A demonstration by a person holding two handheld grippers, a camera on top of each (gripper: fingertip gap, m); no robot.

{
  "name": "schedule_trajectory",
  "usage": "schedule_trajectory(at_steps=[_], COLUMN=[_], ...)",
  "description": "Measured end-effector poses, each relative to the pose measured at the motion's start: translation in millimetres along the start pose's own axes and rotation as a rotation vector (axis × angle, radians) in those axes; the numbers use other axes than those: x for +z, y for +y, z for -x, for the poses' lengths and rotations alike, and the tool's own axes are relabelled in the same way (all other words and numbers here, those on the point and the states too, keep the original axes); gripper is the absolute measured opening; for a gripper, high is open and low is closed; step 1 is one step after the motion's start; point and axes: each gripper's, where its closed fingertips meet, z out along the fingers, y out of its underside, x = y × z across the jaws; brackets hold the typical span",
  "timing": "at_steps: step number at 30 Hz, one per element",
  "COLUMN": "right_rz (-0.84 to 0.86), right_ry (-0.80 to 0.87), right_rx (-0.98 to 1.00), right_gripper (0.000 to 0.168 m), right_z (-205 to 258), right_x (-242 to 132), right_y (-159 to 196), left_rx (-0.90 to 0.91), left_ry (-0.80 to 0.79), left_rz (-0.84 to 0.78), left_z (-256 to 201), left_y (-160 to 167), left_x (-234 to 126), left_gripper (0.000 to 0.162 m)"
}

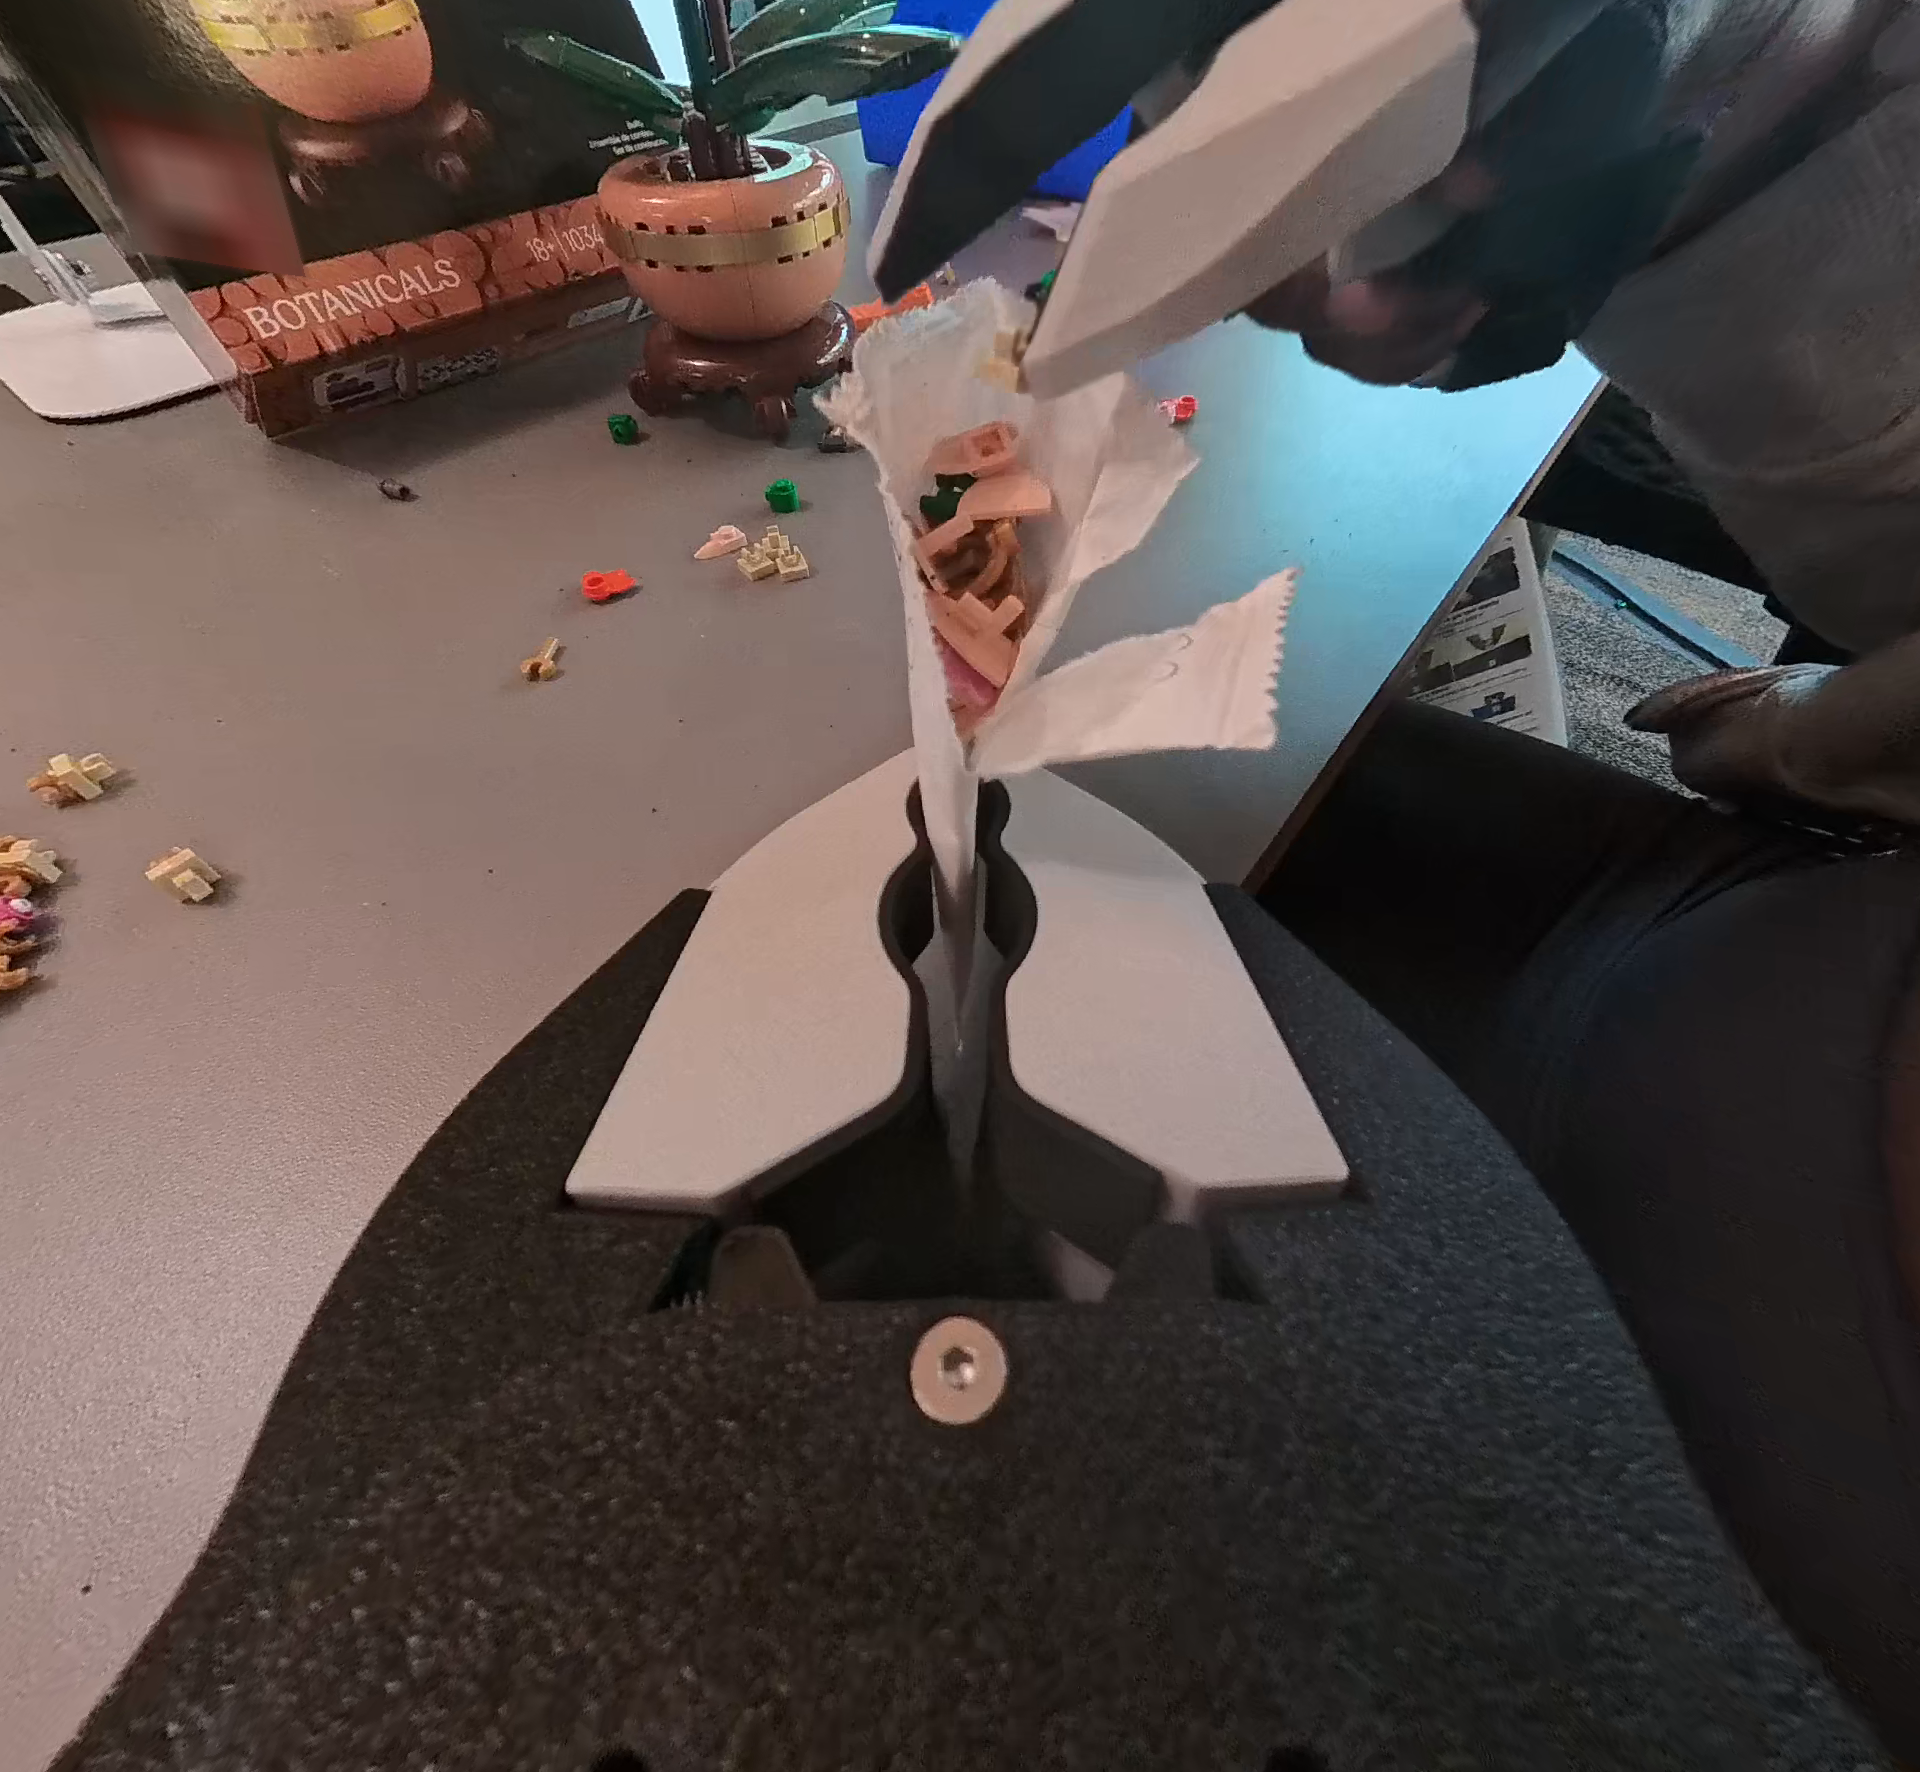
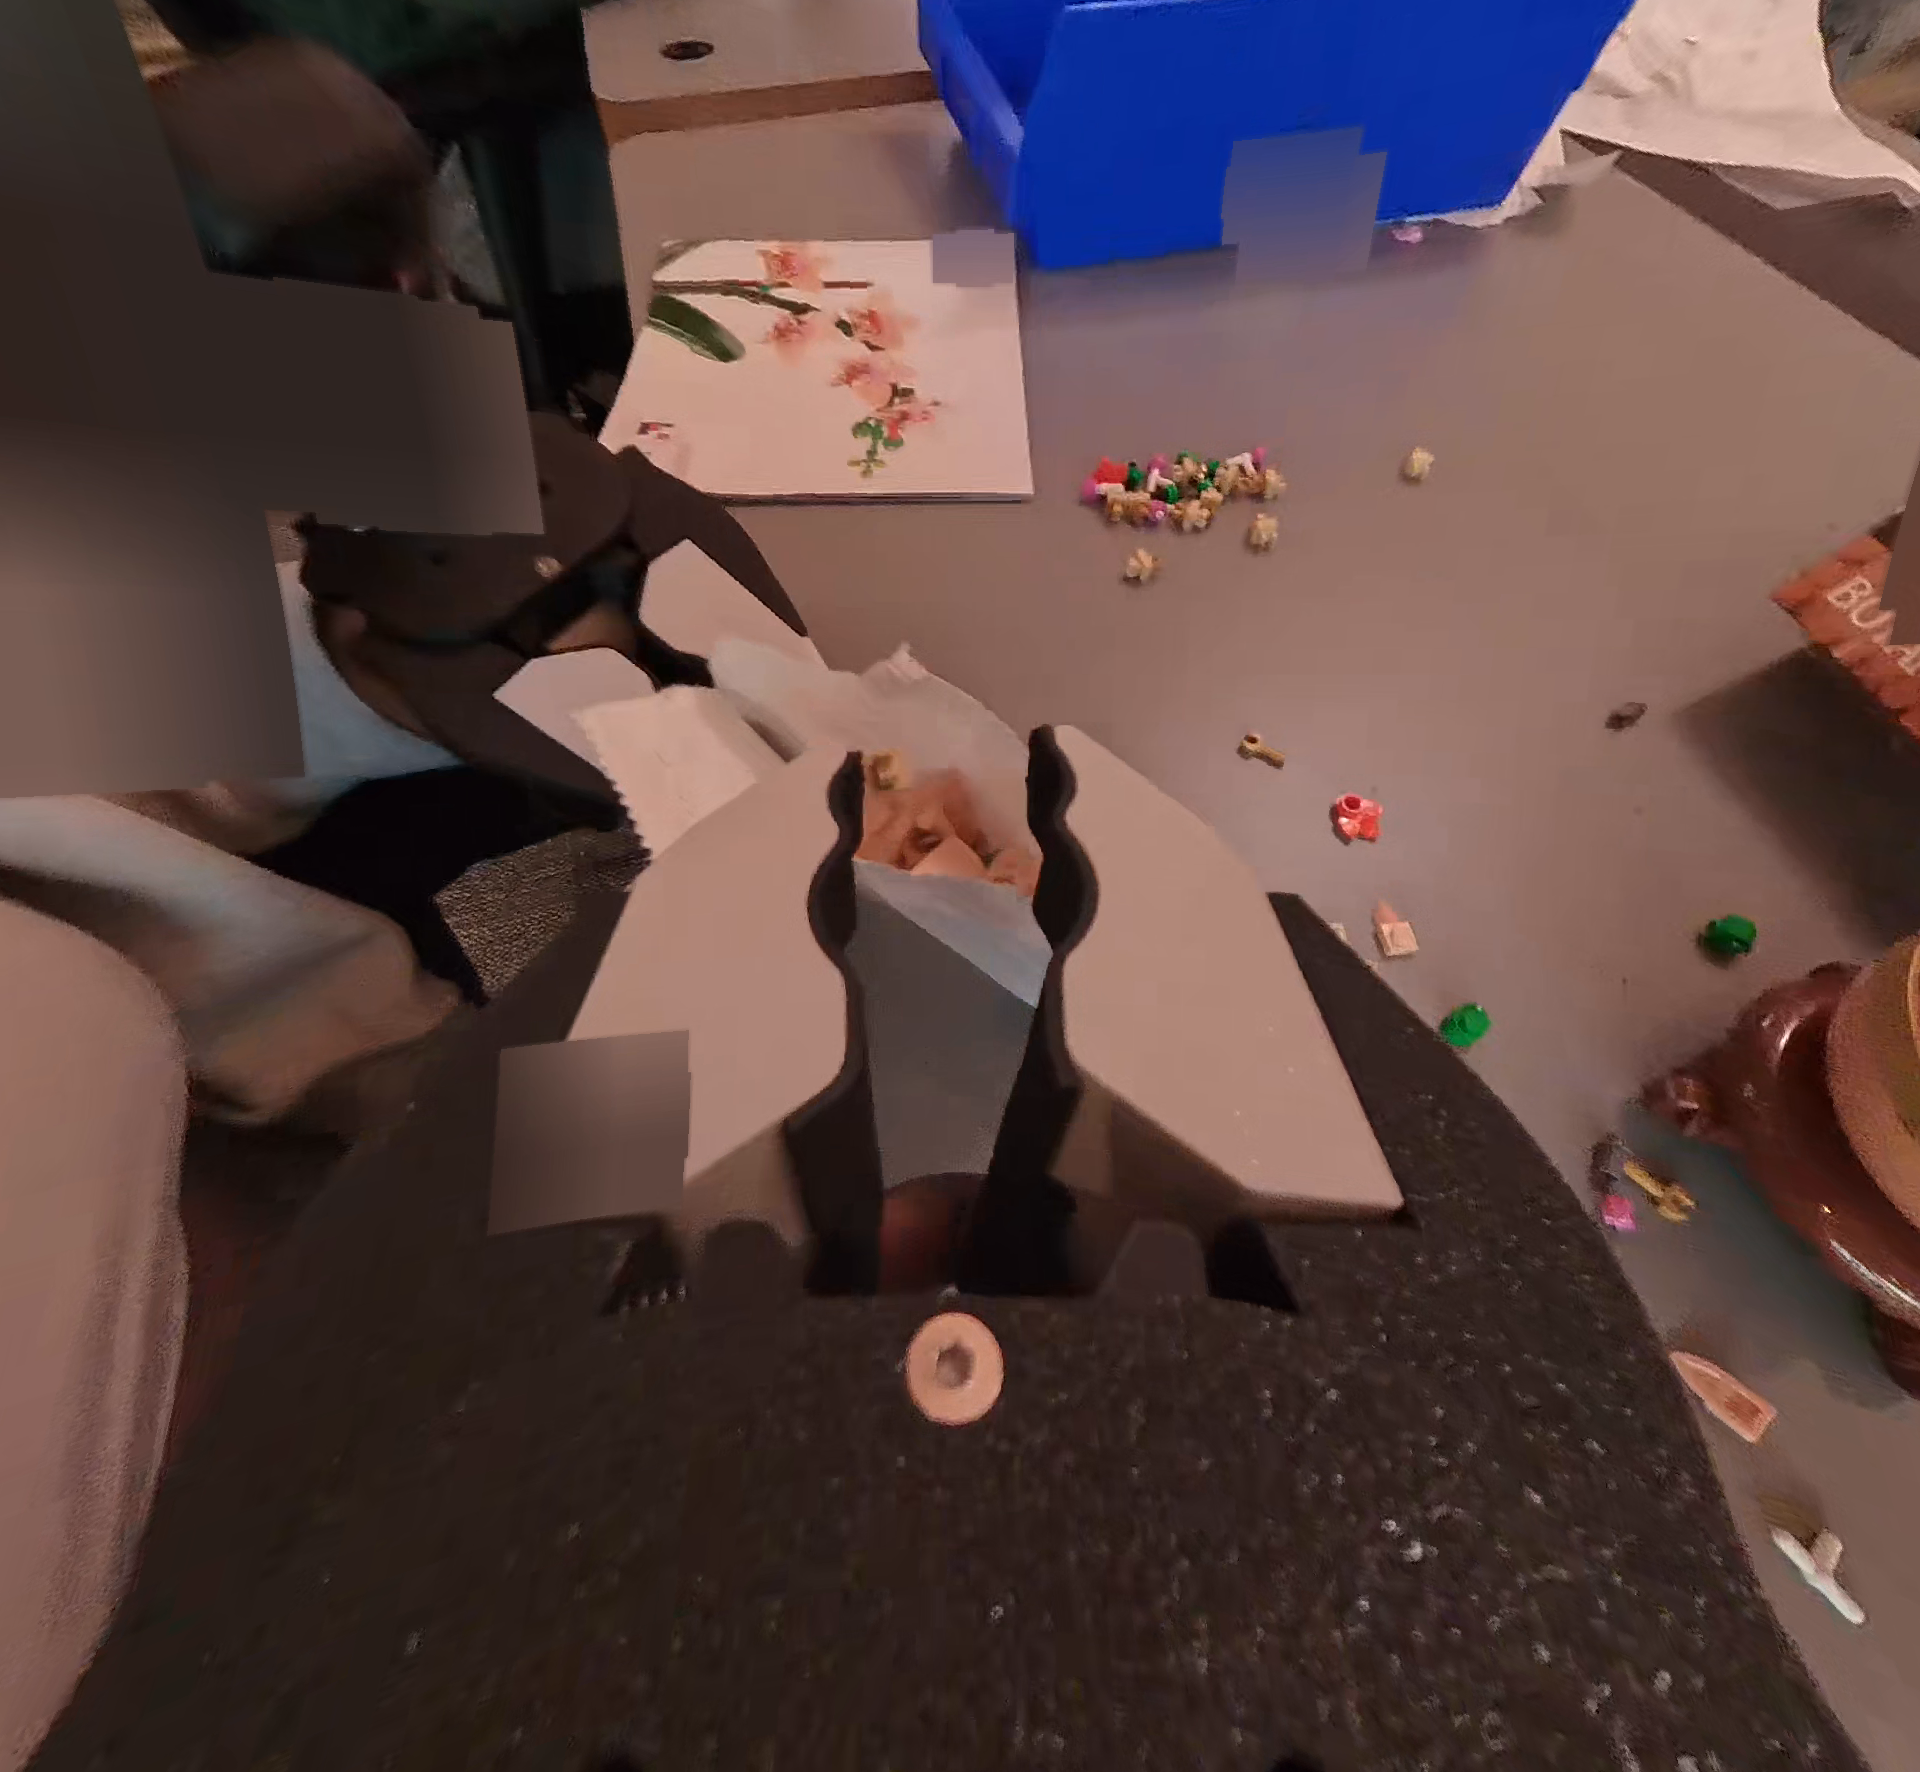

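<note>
While the left gripper [image 1: 958,808] pinches the lower end of a torn white paper bag [image 1: 940,642] between fingers closed almost together, the right gripper [image 2: 945,777] stands parted above the bag's open mouth, holding nothing that can be made out; one right fingertip [image 1: 1039,351] touches the bag's upper edge; small tan, pink and green bricks [image 1: 977,569] fill the bag; more loose bricks [image 2: 1184,486] lie scattered on the grey table [image 1: 364,787]; beyond them stand a brick-built flower pot [image 1: 727,247], a dark product box [image 1: 312,112], a blue bin [image 2: 1299,60] and a flowered booklet [image 2: 831,372].
</note>
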Motion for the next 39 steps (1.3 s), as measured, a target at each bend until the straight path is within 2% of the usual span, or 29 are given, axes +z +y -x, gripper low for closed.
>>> schedule_trajectory(at_steps=[4,9,16,17,19,21,22,26,31,34,37,39], right_rz=[-0.046,0.008,-0.058,-0.066,-0.038,0.069,0.128,0.213,0.301,0.342,0.379,0.386], right_ry=[0.053,0.113,0.123,0.131,0.235,0.403,0.408,0.374,0.348,0.295,0.224,0.194], right_rx=[0.052,0.151,0.233,0.218,0.177,0.170,0.192,0.224,0.162,0.195,0.264,0.232], right_gripper=[0.032,0.046,0.047,0.042,0.033,0.029,0.028,0.025,0.021,0.024,0.016,0.019], right_z=[-11.9,-29.0,-43.4,-47.1,-68.5,-105.7,-113.6,-124.1,-134.9,-137.7,-122.0,-107.5], right_x=[-7.0,-11.7,-28.1,-33.3,-48.5,-61.7,-62.4,-50.6,-40.5,-38.1,-42.2,-44.7], right_y=[-1.7,14.5,14.0,15.6,30.0,64.5,81.5,106.6,111.4,115.9,119.3,119.3], left_rx=[0.000,0.004,-0.002,-0.002,0.000,0.000,0.000,-0.002,-0.009,-0.011,-0.014,-0.020], left_ry=[0.001,0.000,0.000,0.000,0.000,0.002,0.003,-0.001,0.000,0.002,0.003,0.008], left_rz=[0.000,0.001,0.001,0.001,0.001,0.000,0.001,0.003,0.002,0.000,0.000,-0.001], left_z=[-0.2,0.0,0.1,0.0,-0.2,-0.2,-0.3,0.1,0.2,0.1,0.6,0.5], left_y=[-0.1,-0.1,0.2,0.1,0.0,0.5,0.4,0.4,0.7,0.6,0.4,0.4], left_x=[-0.2,-0.2,-0.2,-0.2,-0.1,-0.3,-0.5,-0.2,0.2,0.0,0.5,0.2], left_gripper=[0.004,0.004,0.004,0.004,0.004,0.004,0.004,0.004,0.004,0.004,0.004,0.004])
